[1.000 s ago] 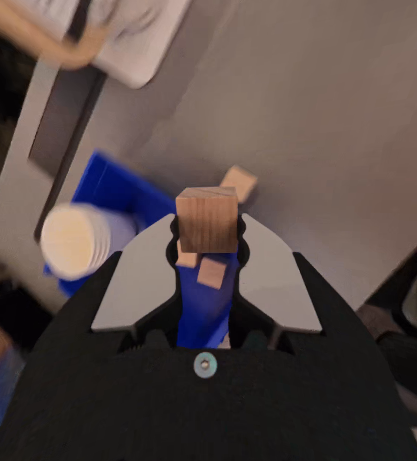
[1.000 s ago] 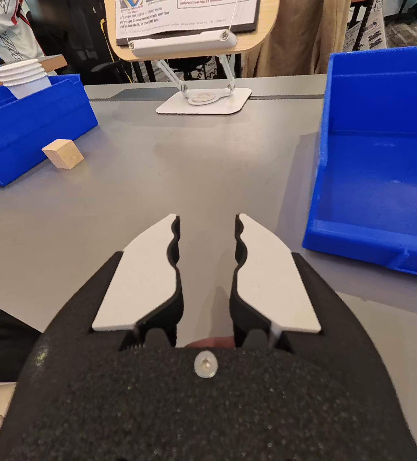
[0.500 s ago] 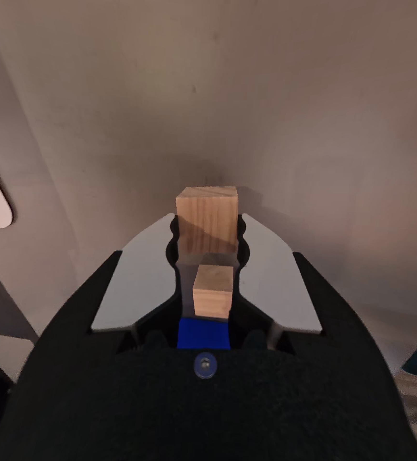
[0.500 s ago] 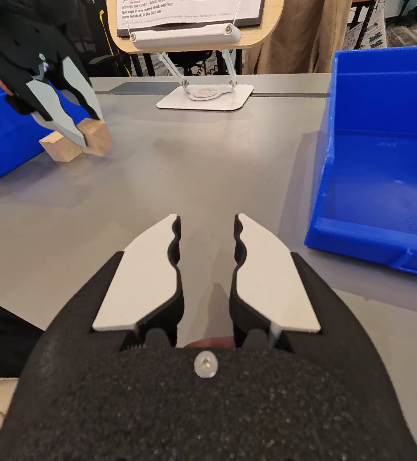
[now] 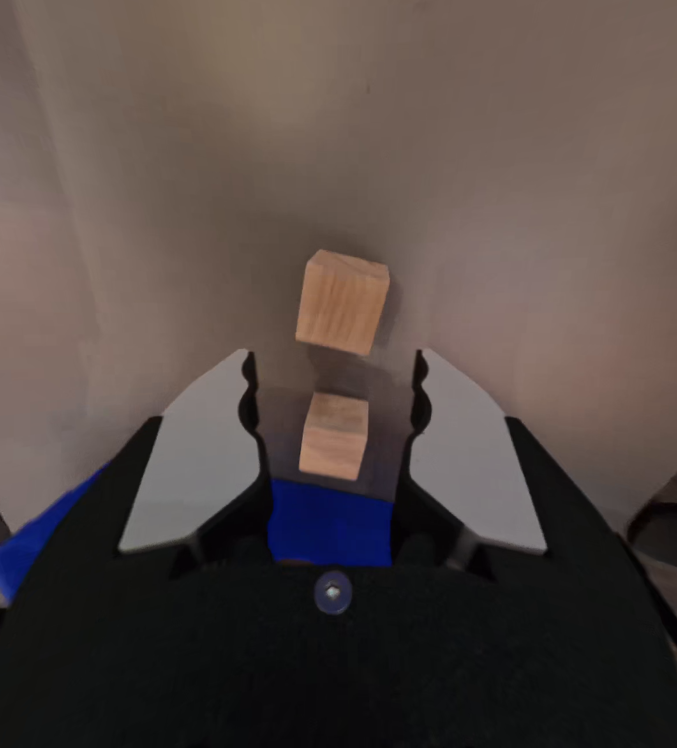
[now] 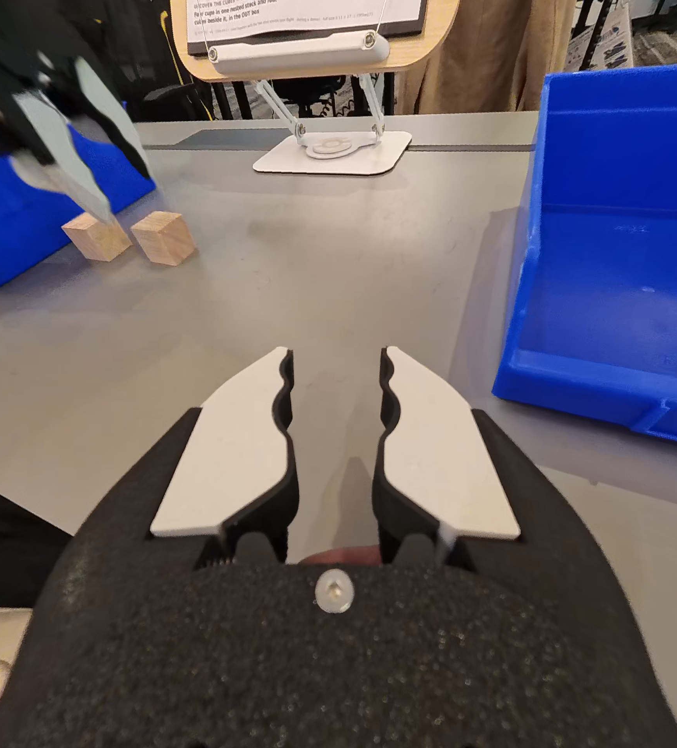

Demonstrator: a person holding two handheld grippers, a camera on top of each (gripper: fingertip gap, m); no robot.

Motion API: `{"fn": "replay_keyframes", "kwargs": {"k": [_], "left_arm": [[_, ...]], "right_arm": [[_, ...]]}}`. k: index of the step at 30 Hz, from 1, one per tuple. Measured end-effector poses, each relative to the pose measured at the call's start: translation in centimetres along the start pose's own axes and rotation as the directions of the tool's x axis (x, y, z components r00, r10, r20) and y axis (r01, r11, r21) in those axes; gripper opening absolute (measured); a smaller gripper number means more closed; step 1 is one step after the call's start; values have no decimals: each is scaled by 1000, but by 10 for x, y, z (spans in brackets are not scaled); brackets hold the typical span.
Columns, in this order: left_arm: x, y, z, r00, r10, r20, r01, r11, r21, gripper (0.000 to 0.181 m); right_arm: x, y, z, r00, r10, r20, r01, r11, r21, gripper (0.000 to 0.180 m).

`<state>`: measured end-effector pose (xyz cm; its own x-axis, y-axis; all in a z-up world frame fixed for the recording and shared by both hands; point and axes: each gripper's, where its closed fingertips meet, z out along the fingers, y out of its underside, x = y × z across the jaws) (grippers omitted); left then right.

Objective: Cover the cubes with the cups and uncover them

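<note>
My left hand-held gripper (image 5: 333,356) hangs open above two cubes (image 6: 163,238) set just apart on the desk (image 6: 328,283) — room for cups, I'd say; right hand-held gripper (image 6: 336,356) idles open, empty.

- Two pale wooden cubes sit on the grey bench, just beside each other with a narrow gap between them.
- The nearer-left cube (image 6: 96,242) lies just in front of a blue bin (image 6: 13,226), one corner turned forward.
- The other cube (image 6: 163,238) sits to its right, likewise turned cornerwise, uncovered.
</note>
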<state>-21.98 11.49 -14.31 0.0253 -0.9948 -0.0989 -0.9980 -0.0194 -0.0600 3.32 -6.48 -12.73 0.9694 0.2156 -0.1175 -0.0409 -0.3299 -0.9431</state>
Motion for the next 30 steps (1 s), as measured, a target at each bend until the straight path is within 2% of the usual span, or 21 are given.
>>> {"fn": "replay_keyframes", "kwargs": {"k": [1, 3, 5, 6, 8, 9, 10, 13, 16, 18, 20, 25, 26, 27, 30], "left_arm": [[-2, 1, -20, 999, -39, 31, 37, 998, 57, 81], [-5, 9, -68, 989, -117, 92, 94, 971, 221, 81], [-12, 34, -113, 953, -266, 146, 198, 910, 364, 78], [-19, 53, -130, 915, -364, 174, 268, 871, 412, 76], [-39, 100, -148, 785, -566, 253, 413, 781, 468, 72], [-42, 123, -144, 736, -622, 267, 470, 754, 458, 73], [-37, 141, -131, 732, -631, 256, 508, 756, 411, 76], [-11, 188, -74, 810, -544, 219, 516, 838, 175, 82], [8, 223, -27, 800, -582, 148, 589, 808, -2, 82], [14, 229, -8, 769, -633, 85, 637, 770, -36, 82], [15, 225, 2, 772, -634, 37, 635, 772, -22, 82], [8, 227, 15, 790, -612, 32, 613, 789, -36, 83], [10, 226, 17, 791, -612, 8, 612, 790, -44, 79], [15, 224, 18, 796, -605, -34, 603, 796, -50, 57], [19, 228, 13, 822, -568, -51, 565, 823, -54, 53]], "right_arm": [[1, 0, 0, 1000, 1, -1, -1, 1000, 0, 40], [1, 0, -2, 1000, 4, -3, -4, 1000, 1, 40], [3, 0, -3, 1000, 6, -7, -6, 1000, 3, 40], [3, 0, -3, 1000, 8, -7, -8, 1000, 2, 40], [3, 1, -2, 1000, 9, -6, -9, 1000, -4, 40], [2, 1, -2, 1000, 7, -7, -7, 1000, -3, 40], [1, 0, -1, 1000, 4, -5, -4, 1000, -3, 40], [-5, -1, 1, 1000, -13, 5, 13, 1000, -3, 40], [-9, 1, 5, 999, -34, 10, 34, 999, -16, 40], [-11, 4, 7, 999, -44, 13, 44, 999, -28, 40], [-12, 4, 7, 999, -53, 11, 53, 998, -29, 40], [-6, 3, 5, 999, -43, 1, 43, 999, -24, 40], [-6, 3, 5, 999, -39, 1, 39, 999, -23, 40], [-5, 3, 5, 999, -36, 1, 36, 999, -22, 40], [-5, 3, 5, 999, -39, -1, 39, 999, -24, 40]]}}
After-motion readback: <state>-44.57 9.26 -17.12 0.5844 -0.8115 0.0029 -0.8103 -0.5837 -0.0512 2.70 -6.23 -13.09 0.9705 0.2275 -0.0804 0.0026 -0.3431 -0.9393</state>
